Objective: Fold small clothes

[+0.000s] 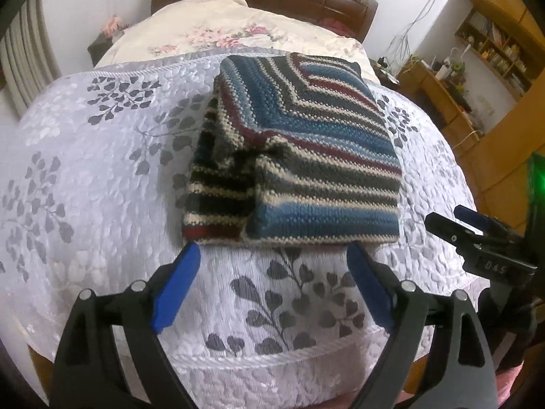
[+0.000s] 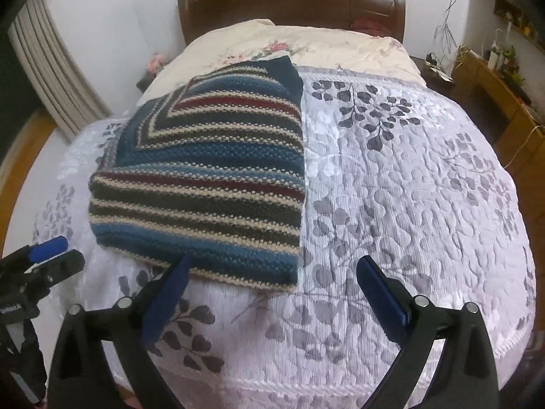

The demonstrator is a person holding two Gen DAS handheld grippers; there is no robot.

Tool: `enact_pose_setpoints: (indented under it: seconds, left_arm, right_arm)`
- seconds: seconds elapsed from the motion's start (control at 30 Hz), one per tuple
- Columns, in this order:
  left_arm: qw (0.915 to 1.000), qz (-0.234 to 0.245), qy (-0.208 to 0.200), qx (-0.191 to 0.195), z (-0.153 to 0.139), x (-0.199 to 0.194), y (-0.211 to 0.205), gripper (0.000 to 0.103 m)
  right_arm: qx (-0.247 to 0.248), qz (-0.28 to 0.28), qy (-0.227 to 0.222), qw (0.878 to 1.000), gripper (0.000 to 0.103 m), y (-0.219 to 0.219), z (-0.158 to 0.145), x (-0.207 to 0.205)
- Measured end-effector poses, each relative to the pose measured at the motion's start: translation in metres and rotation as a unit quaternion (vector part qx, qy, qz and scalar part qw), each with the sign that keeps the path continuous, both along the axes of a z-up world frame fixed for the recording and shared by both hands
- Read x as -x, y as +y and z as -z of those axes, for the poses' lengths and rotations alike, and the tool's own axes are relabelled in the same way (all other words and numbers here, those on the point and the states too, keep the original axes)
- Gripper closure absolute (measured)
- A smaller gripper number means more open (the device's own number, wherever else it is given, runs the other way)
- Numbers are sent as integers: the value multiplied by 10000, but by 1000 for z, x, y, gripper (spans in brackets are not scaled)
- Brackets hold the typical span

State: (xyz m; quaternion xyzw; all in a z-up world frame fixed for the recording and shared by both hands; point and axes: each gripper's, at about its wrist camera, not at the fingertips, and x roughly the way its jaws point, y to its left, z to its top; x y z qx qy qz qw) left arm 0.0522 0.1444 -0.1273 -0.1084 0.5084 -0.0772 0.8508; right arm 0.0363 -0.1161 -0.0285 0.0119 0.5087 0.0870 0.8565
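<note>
Bed [image 2: 408,187] with dark wooden headboard [image 2: 289,8], white walls, wooden shelves [image 1: 490,41].

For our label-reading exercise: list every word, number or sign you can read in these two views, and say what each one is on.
"045": white digits on the black body of the right gripper, seen in the left wrist view.
Small white print on the left gripper body, in the right wrist view: too blurred to read.
Striped knit garment and bed cover: no text.

leaf-print quilt [image 1: 102,156], wooden headboard [image 2: 289,10], bookshelf [image 1: 494,44]
</note>
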Motion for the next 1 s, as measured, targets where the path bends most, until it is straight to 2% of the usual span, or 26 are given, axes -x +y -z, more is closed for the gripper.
enact_pose_setpoints:
  seconds: [0.47,0.83,1.0]
  left_arm:
    - [9997,-40,-79,-243,-15,33,-8,13]
    - [9973,-178,-299,-645,-33,57,-9,12]
    - [9970,-195,-323,-682,-37,63,-8,12]
  right_arm:
    - [-194,-33,10,9998,4,10,-8,31]
    - [33,8,56,10000,4,15,-8,56]
    - [88,-5,-13,10000,4,17,-12,65]
